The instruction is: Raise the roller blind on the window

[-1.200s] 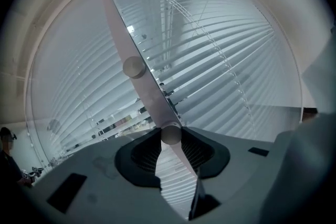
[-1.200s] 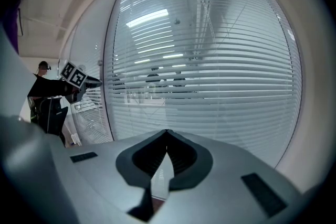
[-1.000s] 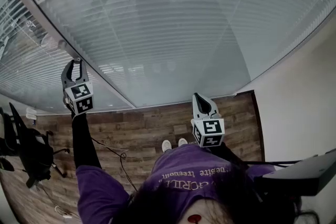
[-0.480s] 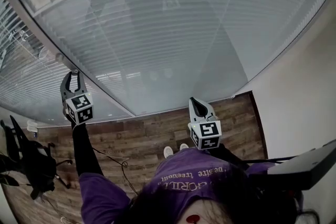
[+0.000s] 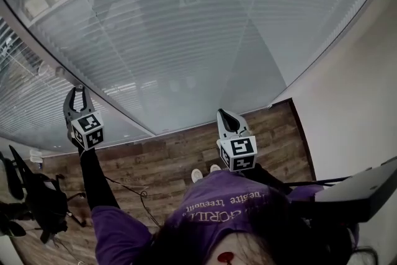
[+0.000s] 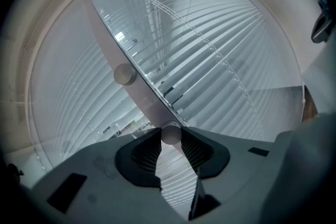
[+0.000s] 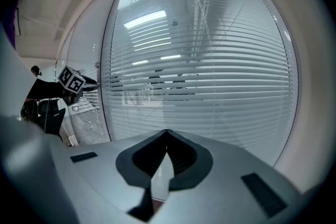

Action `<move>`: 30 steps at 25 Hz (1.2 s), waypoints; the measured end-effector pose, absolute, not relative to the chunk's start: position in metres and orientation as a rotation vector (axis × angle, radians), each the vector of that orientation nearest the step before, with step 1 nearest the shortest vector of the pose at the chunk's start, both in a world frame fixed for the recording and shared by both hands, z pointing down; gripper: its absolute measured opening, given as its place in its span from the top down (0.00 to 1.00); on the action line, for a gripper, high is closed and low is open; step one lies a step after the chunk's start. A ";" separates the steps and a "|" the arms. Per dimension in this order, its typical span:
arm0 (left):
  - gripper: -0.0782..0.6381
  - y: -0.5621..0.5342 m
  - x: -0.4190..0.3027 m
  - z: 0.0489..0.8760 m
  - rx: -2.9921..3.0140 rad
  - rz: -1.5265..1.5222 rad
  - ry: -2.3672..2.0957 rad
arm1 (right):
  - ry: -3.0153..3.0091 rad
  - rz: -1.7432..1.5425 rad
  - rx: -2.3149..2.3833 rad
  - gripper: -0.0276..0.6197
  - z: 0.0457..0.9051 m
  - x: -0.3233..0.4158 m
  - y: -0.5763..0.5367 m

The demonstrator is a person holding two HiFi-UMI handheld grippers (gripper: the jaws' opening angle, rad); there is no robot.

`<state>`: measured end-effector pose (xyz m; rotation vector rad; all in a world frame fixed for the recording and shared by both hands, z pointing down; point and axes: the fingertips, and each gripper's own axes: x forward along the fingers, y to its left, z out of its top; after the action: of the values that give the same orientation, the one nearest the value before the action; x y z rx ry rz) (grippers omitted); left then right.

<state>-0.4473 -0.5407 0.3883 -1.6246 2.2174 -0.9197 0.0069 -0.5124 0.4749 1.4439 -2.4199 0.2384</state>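
Left gripper (image 5: 76, 90) further left now, fingers (image 6: 146, 150) on knob (image 6: 170, 134); shirt (image 5: 229, 211) print illegible.

A black office chair (image 5: 38, 194) stands on the wood floor (image 5: 161, 158), well apart from the white wall (image 5: 347, 108).

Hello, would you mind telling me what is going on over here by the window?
A person stands facing the window, a gripper in each hand. The left gripper is raised to the post of the window frame, its jaws closed on a small round knob; a second knob sits further along that post. The right gripper is held lower, before the glass, shut and empty. The blind covers the glass, not yet raised.
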 end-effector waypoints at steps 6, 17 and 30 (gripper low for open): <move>0.72 -0.543 -0.448 0.389 -1.591 -0.987 2.177 | -2.451 0.251 1.445 0.96 0.475 0.004 -0.513; 0.72 -0.543 -0.446 0.389 -1.464 -1.175 2.055 | -2.432 0.249 1.439 0.96 0.476 0.007 -0.514; 0.72 -0.539 -0.436 0.389 -1.293 -1.384 1.875 | -2.442 0.262 1.451 0.96 0.479 0.013 -0.509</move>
<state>-0.4356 -0.5393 0.3887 -1.2932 1.8745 -1.3841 0.0132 -0.5089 0.4790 1.4506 -2.4419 0.2617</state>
